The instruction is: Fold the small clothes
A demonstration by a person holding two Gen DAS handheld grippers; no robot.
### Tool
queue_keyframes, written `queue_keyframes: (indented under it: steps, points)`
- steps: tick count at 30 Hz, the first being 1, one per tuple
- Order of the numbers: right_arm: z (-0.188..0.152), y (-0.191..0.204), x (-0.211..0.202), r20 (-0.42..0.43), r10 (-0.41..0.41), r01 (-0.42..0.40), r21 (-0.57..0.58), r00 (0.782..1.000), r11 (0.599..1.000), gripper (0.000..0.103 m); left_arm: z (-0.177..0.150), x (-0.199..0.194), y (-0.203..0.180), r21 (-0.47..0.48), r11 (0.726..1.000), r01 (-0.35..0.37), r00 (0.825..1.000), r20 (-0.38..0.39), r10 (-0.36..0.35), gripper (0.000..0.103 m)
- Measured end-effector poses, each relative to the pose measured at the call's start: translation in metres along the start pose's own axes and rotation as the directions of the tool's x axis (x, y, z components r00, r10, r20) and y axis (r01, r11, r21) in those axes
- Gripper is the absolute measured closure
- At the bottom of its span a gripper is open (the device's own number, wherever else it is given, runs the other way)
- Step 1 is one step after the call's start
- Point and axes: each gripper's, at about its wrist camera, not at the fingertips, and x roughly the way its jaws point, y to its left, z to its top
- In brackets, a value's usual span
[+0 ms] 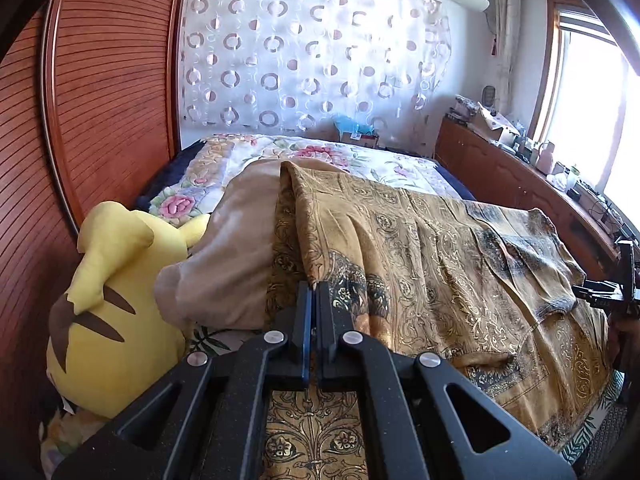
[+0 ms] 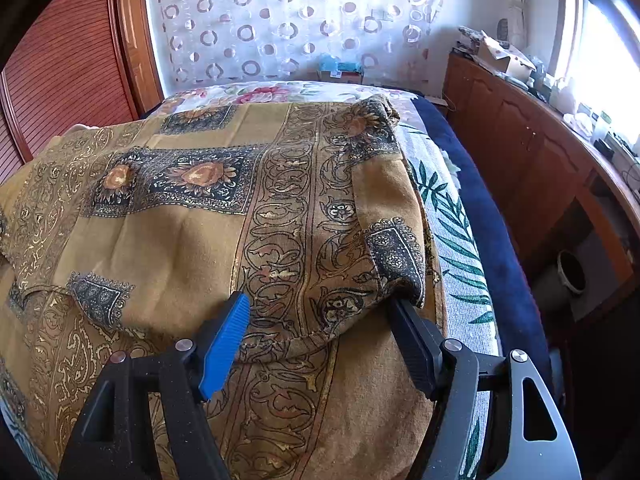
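A mustard-gold garment with dark ornate print point(image 1: 420, 248) lies spread on the bed; it also fills the right wrist view point(image 2: 180, 240). My left gripper point(image 1: 313, 292) is shut on a raised fold of the garment's left edge. My right gripper point(image 2: 320, 308) is open, its blue pad point(image 2: 226, 344) and black finger point(image 2: 414, 344) straddling a folded sleeve hem at the garment's right side. The right gripper also shows at the far right of the left wrist view point(image 1: 608, 296).
A yellow plush toy point(image 1: 108, 312) and a beige pillow point(image 1: 232, 256) sit left of the garment. A floral quilt point(image 1: 320, 160) covers the far bed. A wooden cabinet point(image 2: 520, 152) with clutter runs along the right; a wooden wardrobe point(image 1: 100, 100) stands left.
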Motion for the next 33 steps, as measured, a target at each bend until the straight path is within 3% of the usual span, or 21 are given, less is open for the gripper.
queue_keyframes:
  steps: [1,3,4,10,19,24,33]
  points:
    - [0.001,0.000,0.000,0.001,0.001,-0.001,0.000,1.000,1.000,0.042,0.000,0.000,0.000,0.002,1.000,0.000,1.000,0.000,0.000,0.101]
    - [0.004,-0.003,-0.001,0.011,0.021,-0.021,0.004,1.000,1.000,0.072,-0.001,-0.001,-0.002,0.008,1.000,-0.003,1.000,0.001,0.003,0.101]
    - [0.005,-0.005,-0.002,0.020,0.032,-0.033,0.012,0.999,0.999,0.094,-0.001,-0.002,-0.003,0.007,1.000,-0.003,1.000,0.005,0.003,0.101]
    - [0.005,-0.012,-0.022,0.109,0.101,-0.105,0.027,0.989,0.994,0.100,0.002,-0.018,-0.008,0.005,1.000,0.023,0.999,0.042,-0.023,0.101]
    - [-0.015,-0.023,-0.094,0.238,0.145,-0.155,0.023,0.961,0.988,0.101,0.003,-0.053,-0.002,-0.023,0.998,0.059,0.992,0.115,-0.056,0.101]
    - [-0.039,-0.023,-0.123,0.237,0.174,-0.182,0.009,0.956,0.983,0.101,-0.014,-0.069,0.007,-0.043,0.998,0.050,0.993,0.109,-0.045,0.101]
    - [-0.081,-0.015,-0.142,0.153,0.189,-0.186,-0.033,0.970,0.982,0.101,-0.050,-0.076,0.026,-0.071,0.997,-0.015,0.999,0.039,0.018,0.101]
